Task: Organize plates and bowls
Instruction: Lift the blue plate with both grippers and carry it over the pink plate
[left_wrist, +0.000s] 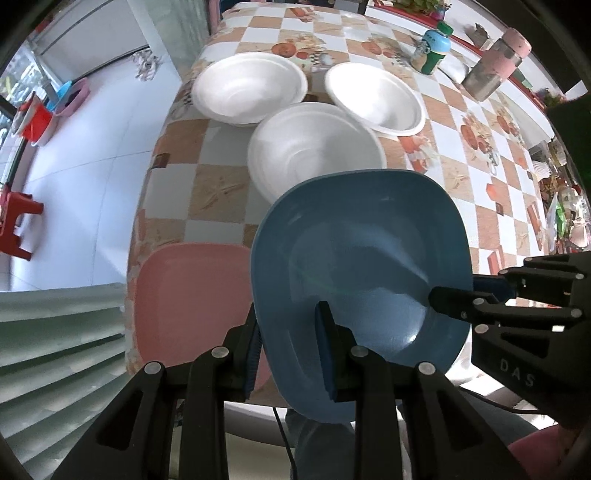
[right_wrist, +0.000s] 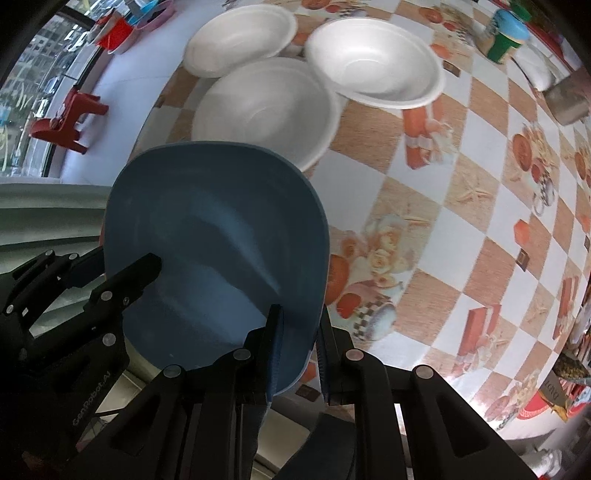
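Both grippers, left (left_wrist: 290, 345) and right (right_wrist: 297, 349), are clamping opposite rims of the blue plate (left_wrist: 364, 258), carried above the table edge; keeping it level should be landing it squarely on the pink plate (left_wrist: 188, 295).

Bright daylight floods both fisheye views — straight lines bow near dark, vignetted corners. Soft glare streaks the blue plate (left_wrist: 364, 266); the right wrist view shows motion blur on the checkered tablecloth (right_wrist: 480, 206).

"DAS" on right tongs (left_wrist: 432, 295) body; "GenRobot.AI" on left tongs (right_wrist: 157, 262) body
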